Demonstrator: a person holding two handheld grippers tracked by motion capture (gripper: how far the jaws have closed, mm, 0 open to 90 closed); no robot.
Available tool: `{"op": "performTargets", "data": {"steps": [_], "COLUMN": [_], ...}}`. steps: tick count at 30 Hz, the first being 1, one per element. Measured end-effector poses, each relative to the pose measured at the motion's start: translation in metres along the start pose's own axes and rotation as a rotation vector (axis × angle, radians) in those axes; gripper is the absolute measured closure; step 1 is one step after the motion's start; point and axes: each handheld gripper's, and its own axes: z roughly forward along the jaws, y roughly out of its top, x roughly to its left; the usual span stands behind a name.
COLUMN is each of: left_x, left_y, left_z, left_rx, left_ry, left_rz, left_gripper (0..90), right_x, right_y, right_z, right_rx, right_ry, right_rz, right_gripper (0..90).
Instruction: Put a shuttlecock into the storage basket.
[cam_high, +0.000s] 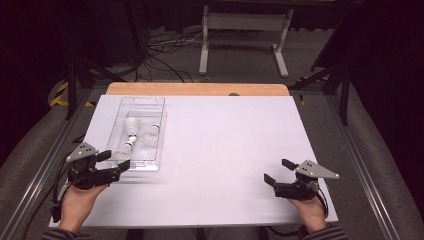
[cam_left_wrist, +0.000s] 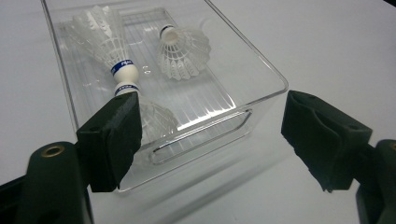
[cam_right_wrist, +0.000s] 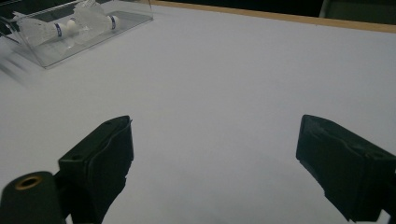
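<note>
Lying in a clear, ribbed plastic tray (cam_high: 155, 102) near the worktop's left edge, three white feathered shuttlecocks with blue-banded cork heads are seen through the tray's walls. The tray stands on the white table sheet (cam_high: 225, 145), its far end close to the strip of bare wooden tabletop (cam_high: 200, 89) along the far edge. In the left gripper view, one shuttlecock (cam_left_wrist: 105, 44) is laid with its cork head towards the near end of the tray, and that head is met, or nearly met, by the head of a second shuttlecock (cam_left_wrist: 154, 119), whose skirt is partly hidden behind the near wall and the jaw; whether the two heads touch cannot be told. The third shuttlecock (cam_left_wrist: 184, 51) is placed apart from them, towards the tray's other long wall. The left gripper (cam_high: 114, 161) is held at the near end of the tray, towards the near left corner of the worktop, with its jaws spread wide and nothing between them; one jaw is seen just in front of the tray's near wall, but contact cannot be made out. The right gripper (cam_high: 279, 171) is held low over the bare sheet near the near right corner, well apart from the tray, its jaws likewise parted wide and empty. In the right gripper view, the tray is seen far off at the upper left. Each gripper is carried in one of the person's hands.
</note>
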Motion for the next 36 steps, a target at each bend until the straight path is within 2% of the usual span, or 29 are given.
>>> {"op": "performTargets", "data": {"steps": [22,36], "left_x": [-0.005,-0.006], "left_y": [-0.013,-0.018], "left_z": [-0.001,-0.001], "left_rx": [-0.028,-0.044], "left_ry": [-0.011,-0.024], "left_rz": [0.007,-0.005], "left_gripper": [21.2,21.2], "right_x": [0.000,0.000], "right_y": [0.000,0.000], "right_z": [0.000,0.000], "right_rx": [-0.001,0.000], "right_ry": [-0.001,0.000], "right_rz": [0.001,0.000], "right_gripper": [11.9,11.8]}}
